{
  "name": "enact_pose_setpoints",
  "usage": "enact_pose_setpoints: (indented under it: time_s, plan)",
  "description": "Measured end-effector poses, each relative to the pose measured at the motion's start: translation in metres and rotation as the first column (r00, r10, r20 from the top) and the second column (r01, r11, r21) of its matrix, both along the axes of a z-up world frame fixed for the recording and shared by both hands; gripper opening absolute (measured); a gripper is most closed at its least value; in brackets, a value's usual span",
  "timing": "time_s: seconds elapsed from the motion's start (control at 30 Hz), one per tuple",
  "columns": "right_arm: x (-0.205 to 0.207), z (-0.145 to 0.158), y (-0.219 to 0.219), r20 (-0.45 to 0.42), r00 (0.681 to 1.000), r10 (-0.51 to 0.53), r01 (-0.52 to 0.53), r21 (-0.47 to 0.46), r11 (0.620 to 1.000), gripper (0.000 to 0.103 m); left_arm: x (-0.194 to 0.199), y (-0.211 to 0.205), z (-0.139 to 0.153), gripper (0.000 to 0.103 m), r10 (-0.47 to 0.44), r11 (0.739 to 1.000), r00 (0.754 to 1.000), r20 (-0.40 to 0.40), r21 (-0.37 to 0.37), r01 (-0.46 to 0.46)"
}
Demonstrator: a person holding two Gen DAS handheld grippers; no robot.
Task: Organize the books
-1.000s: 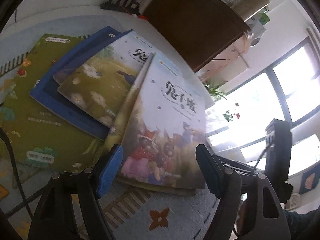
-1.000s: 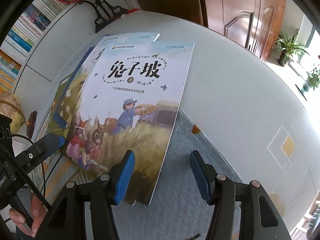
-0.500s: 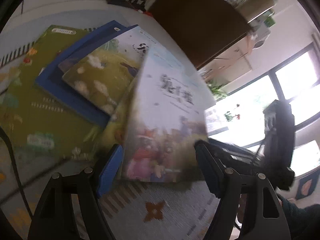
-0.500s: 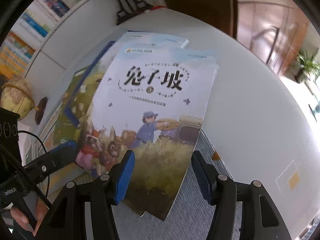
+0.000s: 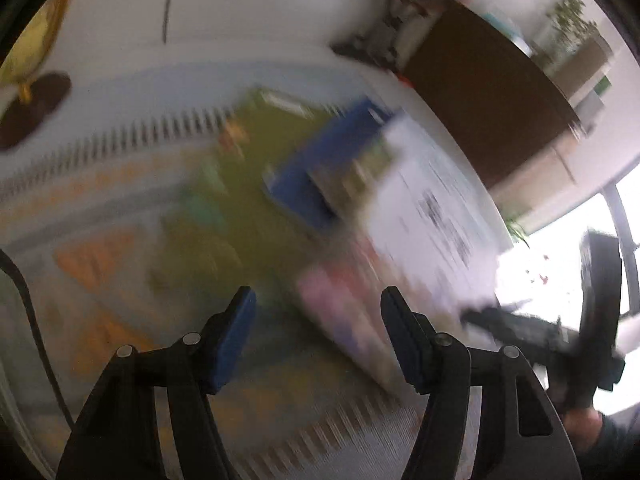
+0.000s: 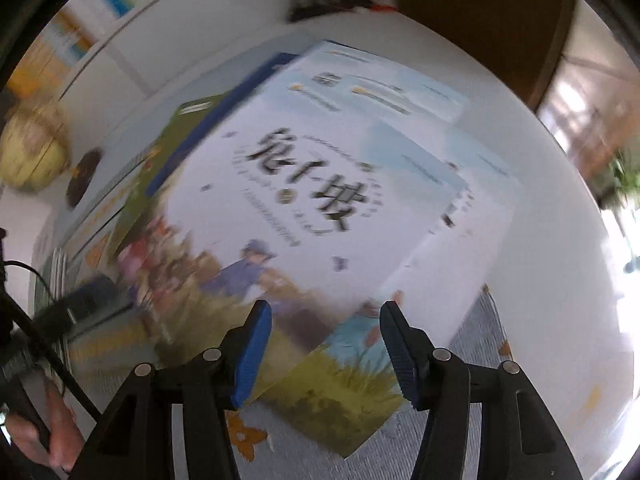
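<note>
A round white surface (image 6: 540,208) carries a grey patterned mat (image 6: 472,344) with orange flower and diamond marks, and the books lie partly on that mat. Behind the surface stand a dark brown wooden cabinet (image 5: 488,96), a yellowish globe on a dark round base (image 6: 32,152) and a shelf of colourful books (image 6: 80,12) against the wall; bright windows show at the right of the left wrist view.

The pale-covered picture book with black Chinese title characters and a figure in blue (image 6: 304,200) lies uppermost, skewed over a second pale-blue book with a grassy cover (image 6: 440,184). Beneath them sit a blue-edged folder (image 6: 224,104) and a green-covered book (image 5: 240,184). Both views are motion-blurred.

The right gripper (image 6: 324,344) hovers with its blue-padded jaws spread apart over the near edge of the top book, holding nothing. The left gripper (image 5: 316,332) likewise has its jaws wide, empty, above the mat beside the stack.
</note>
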State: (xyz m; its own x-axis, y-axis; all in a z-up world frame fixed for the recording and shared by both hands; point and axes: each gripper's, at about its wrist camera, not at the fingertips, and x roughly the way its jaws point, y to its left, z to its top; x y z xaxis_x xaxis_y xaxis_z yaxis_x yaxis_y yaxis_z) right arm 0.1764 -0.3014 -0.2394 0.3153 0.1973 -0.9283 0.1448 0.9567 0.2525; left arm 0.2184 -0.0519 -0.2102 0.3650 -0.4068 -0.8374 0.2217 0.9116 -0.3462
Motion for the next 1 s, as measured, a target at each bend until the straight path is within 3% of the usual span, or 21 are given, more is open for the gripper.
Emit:
enact_pose_setpoints:
  time_s: [0.07,0.17,0.27,0.4,0.57,0.7,0.8,0.93,1.0]
  plan:
    - [0.001,-0.002,-0.005,-0.011,0.999,-0.035,0.036,0.04,0.999,0.056,0.022,-0.006,-0.003,0.066,-0.02,1.0,1.0,-0.011,0.013,0.02]
    - [0.008,-0.002,-0.003,-0.016,1.0,-0.013,0.014,0.064,0.998,0.056,0.047,-0.021,-0.026,0.066,-0.1,0.995,0.987,-0.127,0.014,0.103]
    - [0.023,0.0,0.007,-0.002,1.0,0.03,-0.03,0.052,0.998,0.058,0.043,-0.029,-0.023,0.064,-0.176,0.984,0.975,-0.136,-0.025,0.174]
    - [0.041,0.005,0.018,0.074,0.992,0.098,-0.1,0.031,0.994,0.059,0.02,-0.019,-0.019,0.057,-0.192,0.981,0.972,-0.134,-0.036,0.189]
    - [0.05,0.002,0.014,0.119,0.989,0.085,-0.096,0.088,0.992,0.061,-0.008,0.014,-0.023,0.03,-0.107,0.979,0.979,-0.173,-0.192,0.073]
    - [0.046,0.003,0.021,0.134,0.988,0.082,-0.09,0.055,0.994,0.069,-0.03,0.019,0.0,0.025,-0.085,0.951,0.988,-0.127,-0.307,0.043]
    - [0.043,0.004,0.025,0.128,0.988,0.088,-0.098,0.07,0.993,0.081,-0.036,-0.004,0.008,0.025,-0.12,0.953,0.987,-0.103,-0.291,0.086]
    - [0.041,0.006,0.023,0.116,0.991,0.068,-0.084,0.14,0.987,0.081,-0.048,-0.032,-0.019,0.024,-0.164,0.974,0.97,-0.178,-0.188,0.13]
    - [0.04,0.006,0.02,0.102,0.992,0.07,-0.087,0.17,0.982,0.081,-0.052,-0.034,-0.028,0.015,-0.164,0.964,0.963,-0.213,-0.243,0.11]
